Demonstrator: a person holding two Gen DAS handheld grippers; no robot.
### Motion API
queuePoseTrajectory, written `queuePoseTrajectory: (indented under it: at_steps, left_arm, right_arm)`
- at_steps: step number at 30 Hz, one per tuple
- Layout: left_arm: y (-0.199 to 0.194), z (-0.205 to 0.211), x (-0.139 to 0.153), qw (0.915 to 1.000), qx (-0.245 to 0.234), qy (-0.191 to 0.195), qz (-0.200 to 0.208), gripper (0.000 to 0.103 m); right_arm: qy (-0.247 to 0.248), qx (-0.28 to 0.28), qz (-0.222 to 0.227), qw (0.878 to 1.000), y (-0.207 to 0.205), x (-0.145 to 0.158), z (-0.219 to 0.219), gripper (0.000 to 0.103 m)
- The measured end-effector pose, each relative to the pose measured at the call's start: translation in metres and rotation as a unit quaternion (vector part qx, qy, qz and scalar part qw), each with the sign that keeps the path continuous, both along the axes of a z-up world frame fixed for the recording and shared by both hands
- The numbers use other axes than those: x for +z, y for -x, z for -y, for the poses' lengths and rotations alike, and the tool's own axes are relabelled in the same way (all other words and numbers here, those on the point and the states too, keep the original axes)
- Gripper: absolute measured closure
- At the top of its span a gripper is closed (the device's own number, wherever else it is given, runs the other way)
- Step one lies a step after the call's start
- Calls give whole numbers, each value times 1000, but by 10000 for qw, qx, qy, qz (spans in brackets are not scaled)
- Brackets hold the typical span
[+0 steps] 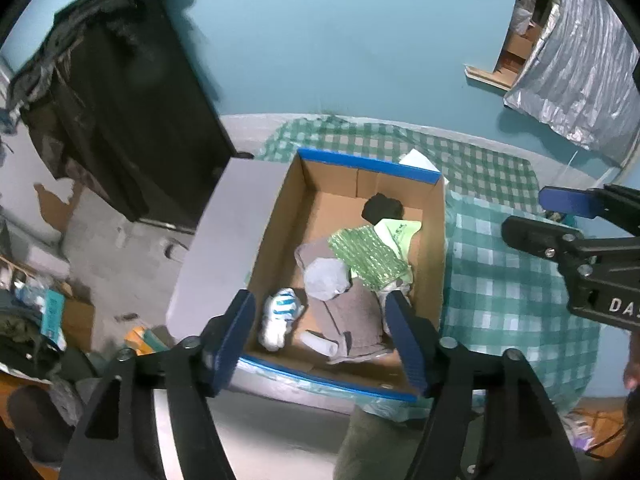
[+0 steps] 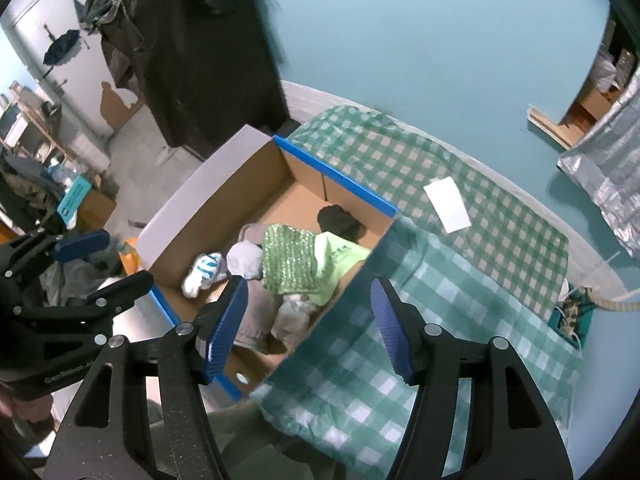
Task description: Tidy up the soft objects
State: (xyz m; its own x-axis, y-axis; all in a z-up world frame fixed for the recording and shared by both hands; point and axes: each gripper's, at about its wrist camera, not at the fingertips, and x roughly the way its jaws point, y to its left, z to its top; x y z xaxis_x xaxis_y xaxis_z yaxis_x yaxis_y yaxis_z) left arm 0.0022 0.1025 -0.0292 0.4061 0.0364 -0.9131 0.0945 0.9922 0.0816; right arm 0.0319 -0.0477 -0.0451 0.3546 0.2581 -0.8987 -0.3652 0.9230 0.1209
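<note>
The soft objects lie heaped in an open cardboard box (image 1: 434, 240) with blue-taped rims, which rests on a bed at the left edge of its green checked blanket (image 1: 508, 280). A sparkly green cloth (image 1: 370, 258) tops the pile, overlapping a pale lime cloth (image 1: 400, 232); a black bundle (image 1: 382, 208) sits toward the box's far wall, a grey balled sock (image 1: 326, 278) and brown-grey folded cloths (image 1: 348, 312) lie in the middle, and a white sock with blue stripes (image 1: 280, 316) lies near the near left corner. A white paper (image 2: 448, 204) lies on the blanket beyond the box. The left gripper (image 1: 320, 336) hovers above the box's near end, fingers spread wide, holding nothing. The right gripper (image 2: 308, 326) hangs over the box's right wall, fingers equally wide apart and empty.
</note>
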Motion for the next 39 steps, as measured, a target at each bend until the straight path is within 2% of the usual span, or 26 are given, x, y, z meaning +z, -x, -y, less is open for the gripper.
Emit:
queuePoseTrajectory:
  at_steps: [2,5,9,15,22,39]
  left_arm:
    - [4,5,6,9999,5,-71,103,21]
    - [11,10,15,9995,-13,-133,278,21]
    - [15,18,18,9991,-79,-260,324,20]
    - [19,25,26,9991,-128,-147,374,20]
    - [26,36,32,9981,-259,-358,432,20]
    - [34,43,31,9991,-232,-226,267,20]
  right_arm:
    - [-33,-83,37,10000,5,5,6,39]
    - [-71,-224,103,9997,11,11,14,39]
    - [-90,-393,202,9990,17,19,24,39]
    - [-164,-513,247,9982,27,25,34,38]
    - [-181,-647,274,9974,35,27,44,38]
    - [-195,-770,216,9966,50,26,57,38]
